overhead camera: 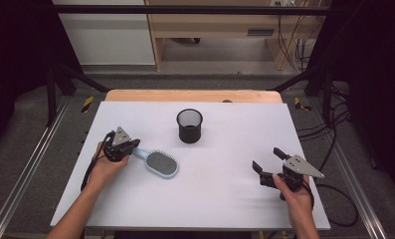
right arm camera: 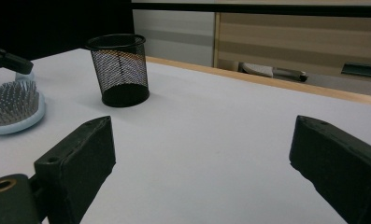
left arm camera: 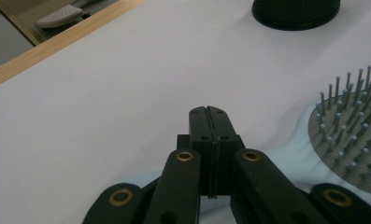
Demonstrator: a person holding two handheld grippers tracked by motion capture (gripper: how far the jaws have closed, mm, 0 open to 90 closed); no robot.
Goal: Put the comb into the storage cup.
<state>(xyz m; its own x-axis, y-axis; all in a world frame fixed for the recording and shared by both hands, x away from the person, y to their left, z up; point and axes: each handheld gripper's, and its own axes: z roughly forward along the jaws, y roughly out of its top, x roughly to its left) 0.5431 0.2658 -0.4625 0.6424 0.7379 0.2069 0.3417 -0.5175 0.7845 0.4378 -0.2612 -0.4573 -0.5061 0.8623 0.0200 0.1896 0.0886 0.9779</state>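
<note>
Standing beyond hairbrush: mesh cup, apart.

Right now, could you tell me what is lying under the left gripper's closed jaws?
The pale blue handle of the hairbrush runs beneath the left gripper, whose jaws are shut above it. The handle's end is covered by the gripper.
</note>
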